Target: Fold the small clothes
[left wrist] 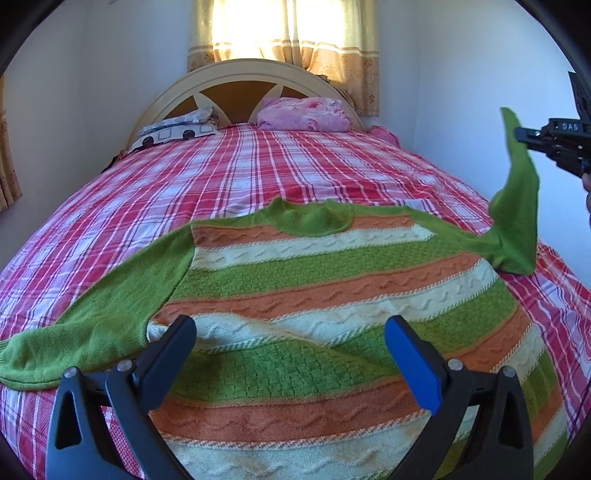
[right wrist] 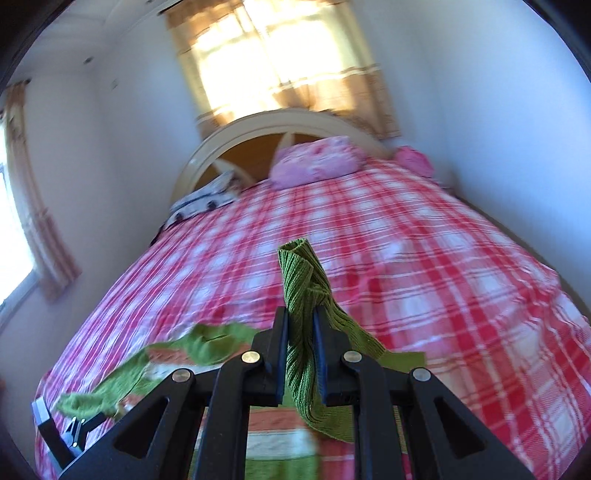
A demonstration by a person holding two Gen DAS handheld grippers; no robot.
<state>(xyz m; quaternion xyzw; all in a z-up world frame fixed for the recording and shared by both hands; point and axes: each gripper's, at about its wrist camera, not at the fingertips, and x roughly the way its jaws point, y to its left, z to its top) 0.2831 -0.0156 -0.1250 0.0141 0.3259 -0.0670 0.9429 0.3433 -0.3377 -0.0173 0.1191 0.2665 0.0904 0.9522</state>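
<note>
A small striped sweater (left wrist: 332, 288), green, orange and cream with green sleeves, lies flat on the bed, neck toward the headboard. My left gripper (left wrist: 290, 336) is open and empty just above its lower body. My right gripper (right wrist: 300, 317) is shut on the cuff of the right green sleeve (right wrist: 301, 280) and holds it up in the air; it shows at the right edge of the left wrist view (left wrist: 524, 136), with the sleeve (left wrist: 517, 206) hanging from it. The left sleeve (left wrist: 110, 314) lies spread out to the left.
The bed has a red and white plaid cover (left wrist: 258, 166). A pink pillow (left wrist: 304, 114) and a patterned pillow (left wrist: 177, 129) lie at the curved headboard (left wrist: 236, 81). White walls close both sides. A curtained window (left wrist: 284, 29) is behind.
</note>
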